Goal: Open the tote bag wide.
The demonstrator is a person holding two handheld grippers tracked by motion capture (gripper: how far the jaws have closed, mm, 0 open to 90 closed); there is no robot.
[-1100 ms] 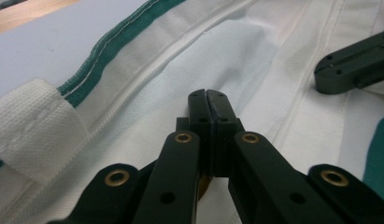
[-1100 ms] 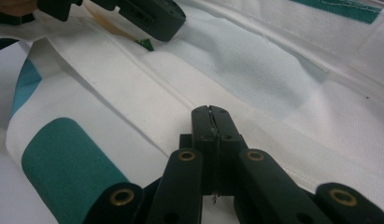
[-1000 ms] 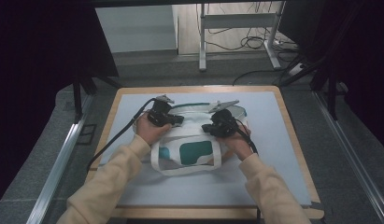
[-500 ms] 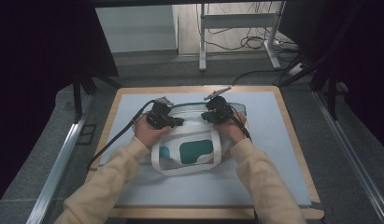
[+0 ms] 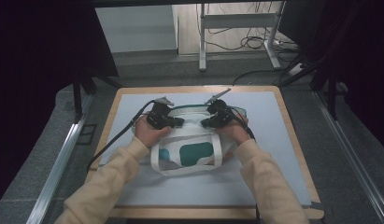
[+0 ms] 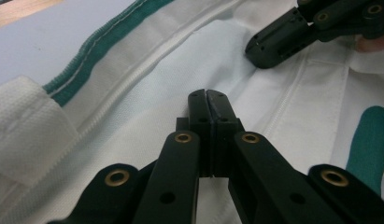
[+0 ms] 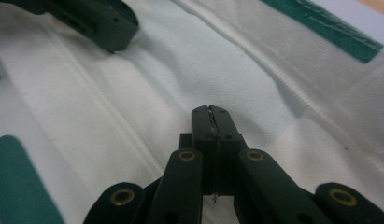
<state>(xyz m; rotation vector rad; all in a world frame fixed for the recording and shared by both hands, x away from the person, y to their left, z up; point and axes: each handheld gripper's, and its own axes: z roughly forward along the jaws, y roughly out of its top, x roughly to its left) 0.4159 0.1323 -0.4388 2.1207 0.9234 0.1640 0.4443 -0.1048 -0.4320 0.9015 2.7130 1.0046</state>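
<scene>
bag (image 5: 189, 147) on pale blue mat (image 5: 273, 140); both grippers pinched on its cloth.

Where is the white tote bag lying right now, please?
In the high view the white tote bag lies mid-mat on the blue mat, under the left gripper and right gripper.

In the high view the white canvas bag with teal patches (image 5: 189, 149) is partly covered at its upper corners by both hands. Whether the closed jaws pinch any cloth is too fine to tell in either gripper view.
</scene>
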